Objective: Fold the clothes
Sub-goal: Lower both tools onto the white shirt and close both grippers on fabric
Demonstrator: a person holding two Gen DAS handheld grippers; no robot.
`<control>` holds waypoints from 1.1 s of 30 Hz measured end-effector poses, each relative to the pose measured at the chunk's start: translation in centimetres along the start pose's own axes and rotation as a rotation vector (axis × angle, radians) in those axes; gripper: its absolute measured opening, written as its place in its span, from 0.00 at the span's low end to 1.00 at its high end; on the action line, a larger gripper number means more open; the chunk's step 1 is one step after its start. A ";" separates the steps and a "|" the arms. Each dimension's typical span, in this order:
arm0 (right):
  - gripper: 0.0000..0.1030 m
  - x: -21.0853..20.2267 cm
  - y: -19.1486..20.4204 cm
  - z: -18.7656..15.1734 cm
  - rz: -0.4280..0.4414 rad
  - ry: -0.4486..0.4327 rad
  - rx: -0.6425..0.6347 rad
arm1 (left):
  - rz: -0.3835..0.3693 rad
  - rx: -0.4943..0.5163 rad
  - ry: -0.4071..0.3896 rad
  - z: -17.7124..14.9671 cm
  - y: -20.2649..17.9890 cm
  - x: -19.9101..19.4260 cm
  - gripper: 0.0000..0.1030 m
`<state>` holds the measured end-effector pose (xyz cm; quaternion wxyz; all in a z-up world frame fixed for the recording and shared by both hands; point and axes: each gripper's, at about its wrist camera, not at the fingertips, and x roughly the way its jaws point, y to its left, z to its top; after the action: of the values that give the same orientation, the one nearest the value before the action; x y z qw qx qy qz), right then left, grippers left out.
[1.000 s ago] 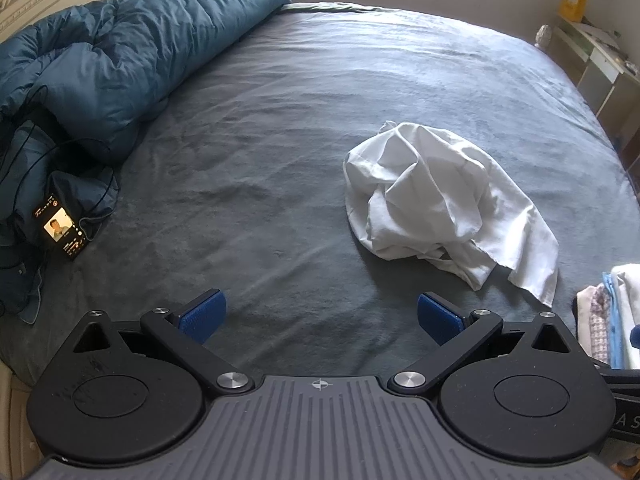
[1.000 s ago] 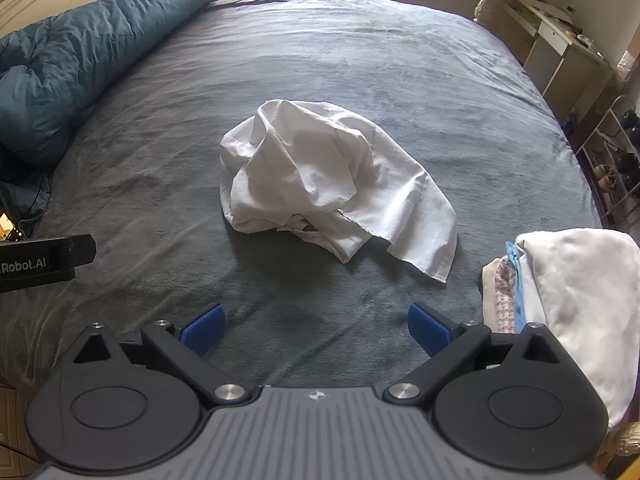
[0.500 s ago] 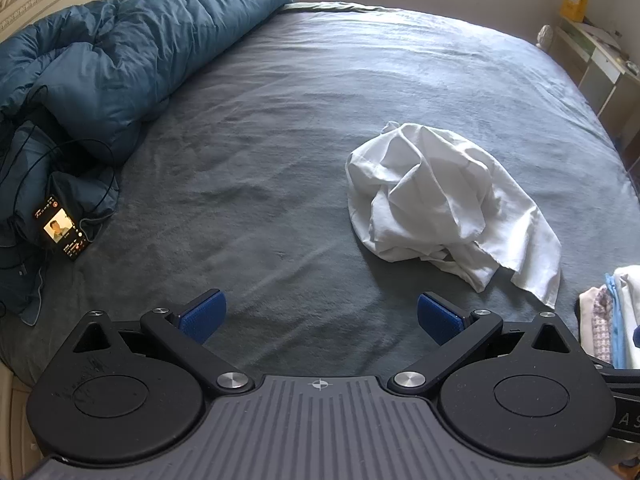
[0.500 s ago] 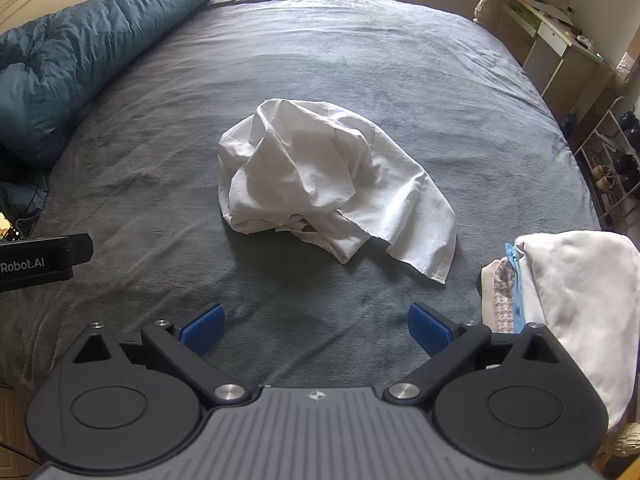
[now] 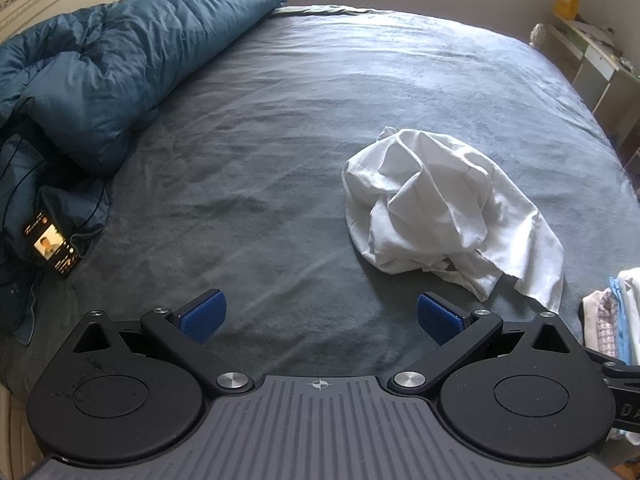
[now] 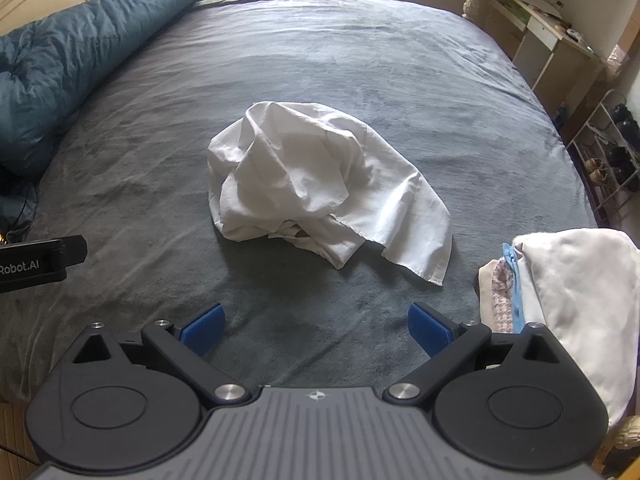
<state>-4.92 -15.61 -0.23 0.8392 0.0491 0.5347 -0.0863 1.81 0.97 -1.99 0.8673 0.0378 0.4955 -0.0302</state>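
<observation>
A crumpled white garment [image 5: 440, 204] [image 6: 316, 184] lies in a heap on the grey bed [image 5: 280, 140] [image 6: 360, 60]. My left gripper [image 5: 320, 316] hovers open over the near edge of the bed, with the heap ahead and to its right. Nothing is between its blue pads [image 5: 202, 316]. My right gripper [image 6: 314, 330] is open too, with the heap straight ahead, a short way beyond its blue pads [image 6: 430, 330]. The left gripper's body [image 6: 40, 264] shows at the left edge of the right wrist view.
A stack of folded clothes [image 6: 568, 284] [image 5: 612, 320] sits at the bed's near right corner. A bunched blue duvet [image 5: 100, 80] [image 6: 60, 68] fills the left side, with a lit phone [image 5: 50, 244] and cable beside it. A desk [image 6: 552, 36] and shoe rack [image 6: 608, 152] stand right of the bed.
Both views have shifted very slightly, and the white heap sits a touch further from the fingers. Both grippers stay open and the garment has not moved.
</observation>
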 end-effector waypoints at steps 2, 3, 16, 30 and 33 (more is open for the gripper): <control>0.97 0.3 -0.1 0.2 -0.005 -0.007 0.013 | -0.011 0.010 -0.003 0.4 0.1 1.0 1.00; 0.97 0.5 -0.2 0.3 -0.007 -0.013 0.019 | -0.018 0.017 -0.002 0.7 0.1 1.6 1.00; 0.97 7.1 -3.6 2.9 0.021 -0.147 0.100 | -0.105 0.132 -0.082 5.0 -3.4 10.5 1.00; 0.97 23.5 -4.9 5.3 0.176 -0.347 -0.031 | -0.245 0.049 -0.124 10.5 -8.8 24.4 0.99; 0.95 26.7 -4.7 6.0 0.209 -0.361 -0.062 | -0.250 0.062 -0.102 11.3 -10.0 26.5 0.95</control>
<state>10.55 -23.70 -21.79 0.9268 0.0622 0.3702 0.0100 24.05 -10.47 -19.40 0.8791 0.0011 0.4506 -0.1552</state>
